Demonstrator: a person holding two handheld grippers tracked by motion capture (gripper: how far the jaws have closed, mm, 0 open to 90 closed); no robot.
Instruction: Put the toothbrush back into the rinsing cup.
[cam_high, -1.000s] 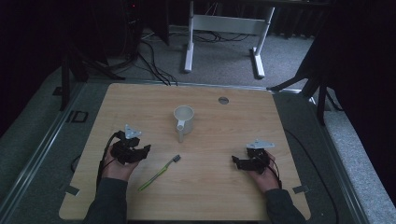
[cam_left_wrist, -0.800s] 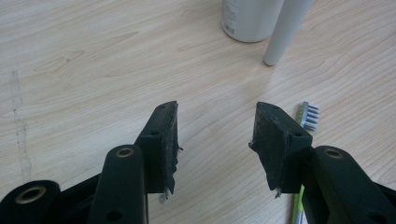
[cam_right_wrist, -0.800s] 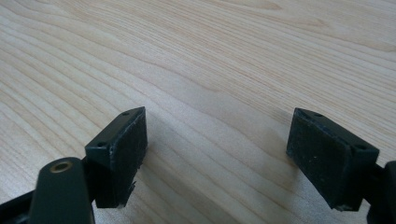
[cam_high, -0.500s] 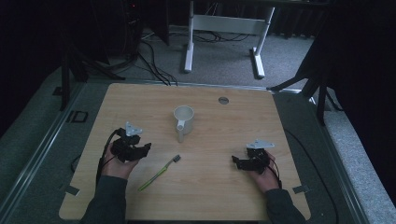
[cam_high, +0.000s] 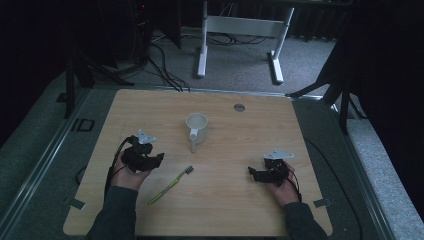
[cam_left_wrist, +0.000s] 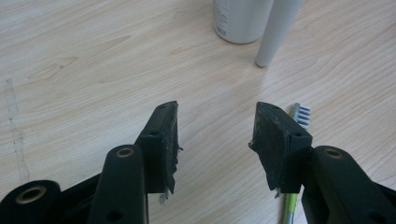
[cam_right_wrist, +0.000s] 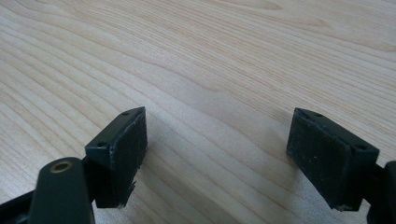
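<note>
**Both grippers sitting open, toothbrush lying by the mug**

From the high view: a white mug (cam_high: 196, 126) is standing mid-table (cam_high: 240, 200), handle pointing toward the person. The toothbrush (cam_high: 171, 185) is lying flat just in front of the mug, a bit to its left, bristle end nearest the mug. The left gripper (cam_high: 150, 159) is hanging out left of the mug, close to the brush but not touching it. The right gripper (cam_high: 254, 172) is sitting well off to the mug's right.

Left gripper view: the left gripper (cam_left_wrist: 215, 135) is showing its jaws spread with nothing but bare wood between them. The toothbrush (cam_left_wrist: 299, 122) is peeking out beside one jaw, and the mug (cam_left_wrist: 240, 21) is standing beyond it.

Right gripper view: the right gripper (cam_right_wrist: 217, 140) is gaping wide over bare table (cam_right_wrist: 210, 56), pinching nothing.
</note>
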